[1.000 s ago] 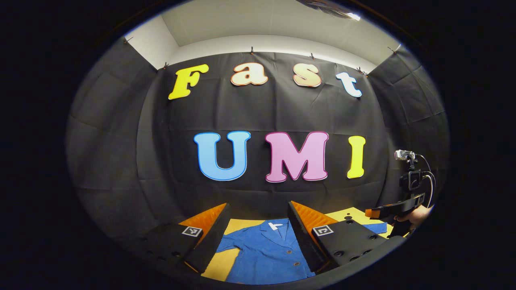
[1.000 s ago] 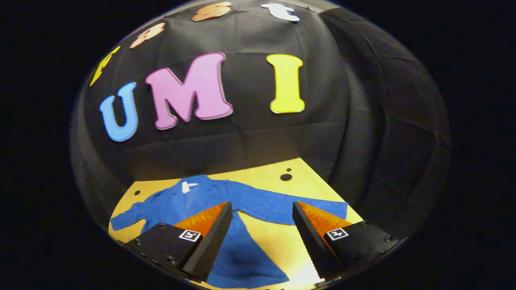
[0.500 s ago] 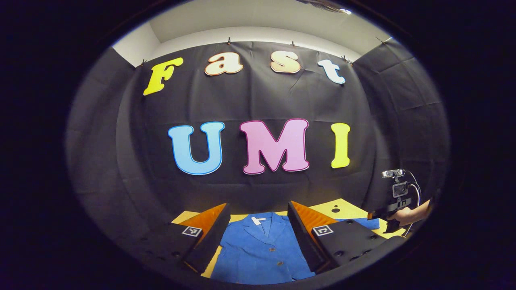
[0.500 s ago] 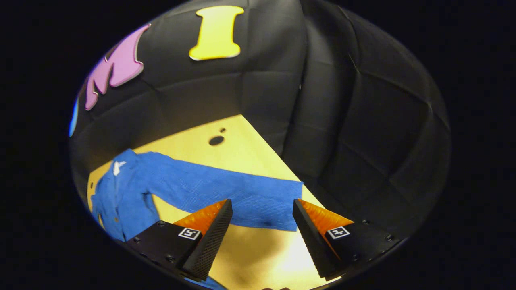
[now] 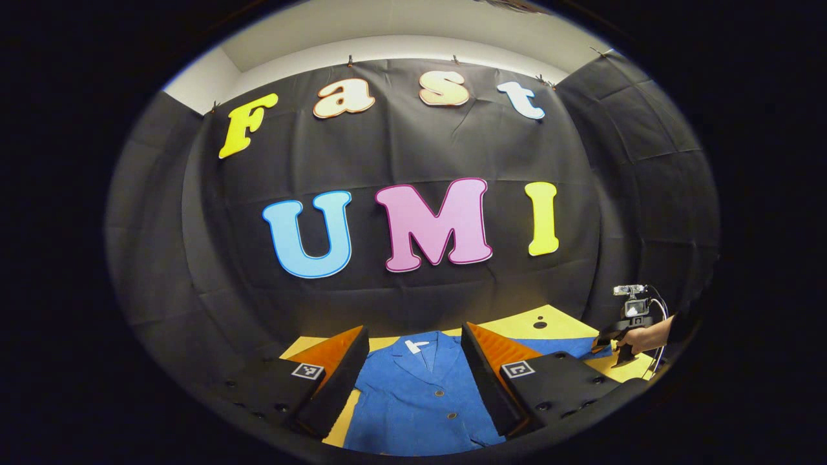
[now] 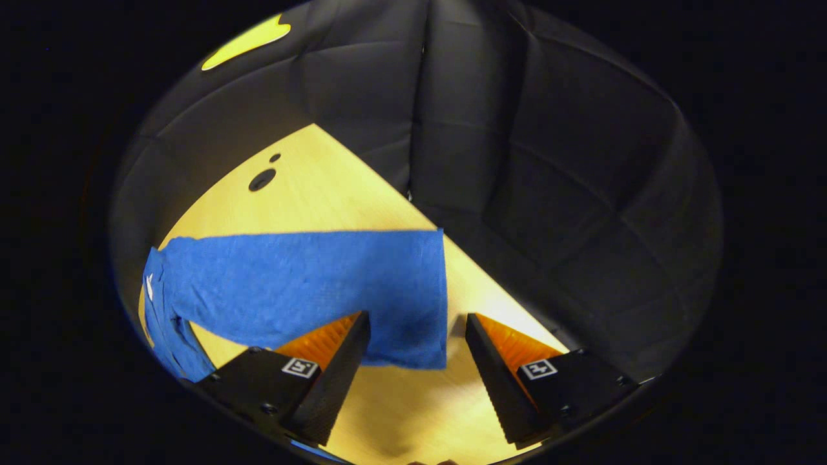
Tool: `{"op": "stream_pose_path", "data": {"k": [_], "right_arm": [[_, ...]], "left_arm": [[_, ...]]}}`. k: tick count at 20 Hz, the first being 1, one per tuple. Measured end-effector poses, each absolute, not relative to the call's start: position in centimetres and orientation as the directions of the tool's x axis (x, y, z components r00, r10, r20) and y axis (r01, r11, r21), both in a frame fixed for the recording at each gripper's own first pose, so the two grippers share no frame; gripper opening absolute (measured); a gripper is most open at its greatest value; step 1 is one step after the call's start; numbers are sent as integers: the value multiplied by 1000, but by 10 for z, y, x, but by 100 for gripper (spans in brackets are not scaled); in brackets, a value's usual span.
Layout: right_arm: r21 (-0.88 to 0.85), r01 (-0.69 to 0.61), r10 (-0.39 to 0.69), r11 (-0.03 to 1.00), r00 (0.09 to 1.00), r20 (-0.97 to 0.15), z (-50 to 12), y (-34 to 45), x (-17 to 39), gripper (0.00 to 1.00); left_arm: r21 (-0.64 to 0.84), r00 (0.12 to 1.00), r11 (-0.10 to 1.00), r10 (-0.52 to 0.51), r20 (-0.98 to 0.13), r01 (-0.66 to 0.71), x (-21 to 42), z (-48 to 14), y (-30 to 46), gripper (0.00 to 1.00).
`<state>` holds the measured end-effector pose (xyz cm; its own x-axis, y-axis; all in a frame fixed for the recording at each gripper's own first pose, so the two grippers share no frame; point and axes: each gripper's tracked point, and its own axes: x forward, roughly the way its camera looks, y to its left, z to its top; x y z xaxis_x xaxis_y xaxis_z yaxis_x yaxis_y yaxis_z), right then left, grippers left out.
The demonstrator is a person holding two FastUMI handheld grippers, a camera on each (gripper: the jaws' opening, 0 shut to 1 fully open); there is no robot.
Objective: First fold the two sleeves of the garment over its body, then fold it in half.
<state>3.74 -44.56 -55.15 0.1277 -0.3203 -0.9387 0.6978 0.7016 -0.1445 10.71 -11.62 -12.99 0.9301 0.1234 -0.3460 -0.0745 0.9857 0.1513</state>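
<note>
- The left gripper (image 5: 413, 371) sits nearest in the left gripper view, its two fingers spread wide with nothing between them, poised above the front of the garment.
- Framed between those fingers lies the bright blue button-front jacket of soft woven cloth (image 5: 423, 400), spread flat on the table, collar pointing away toward the wall, with a small white tag (image 5: 415, 347) at the neck and two round buttons down the front.
- The right gripper (image 6: 413, 361) in the right gripper view is likewise opened wide and grips nothing; it hovers over the cuff end of the jacket's long blue sleeve (image 6: 303, 287).
- That sleeve stretches out flat across the table, away from the jacket body; its squared cuff edge lies between the two fingers, and I cannot tell whether either finger touches the cloth.
- The pale yellow wooden table (image 6: 336, 194) carries the jacket; bare wood shows beneath and beyond the sleeve.
- Farther back on the table are a round dark hole (image 6: 261, 179) and a smaller dark one just beside it, both well apart from the sleeve.
- At the right side of the left gripper view, farther off, a hand (image 5: 646, 337) holds the right gripper low over the sleeve's end, a small camera mounted on top of it.
- Behind everything, the black cloth wall (image 5: 400, 148) of the booth closes the scene, with a strip of white wall above it.
</note>
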Motion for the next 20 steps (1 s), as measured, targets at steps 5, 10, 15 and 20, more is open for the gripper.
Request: {"op": "stream_pose_path", "data": {"k": [5, 10, 15, 20], "right_arm": [[-143, 744, -317, 653, 96, -944, -550, -454, 41, 69], [-24, 707, -207, 707, 175, -963, -553, -439, 51, 11], [29, 652, -187, 758, 259, -948, -546, -413, 81, 6], [103, 561, -178, 821, 424, -888, -493, -376, 149, 5]], "left_arm": [[147, 931, 984, 143, -337, -97, 108, -126, -112, 82], [142, 931, 985, 139, -337, -96, 105, -128, -110, 82], [120, 923, 986, 154, -353, -119, 98, -135, -100, 82], [67, 909, 977, 213, -359, -202, 79, -136, -67, 82]]}}
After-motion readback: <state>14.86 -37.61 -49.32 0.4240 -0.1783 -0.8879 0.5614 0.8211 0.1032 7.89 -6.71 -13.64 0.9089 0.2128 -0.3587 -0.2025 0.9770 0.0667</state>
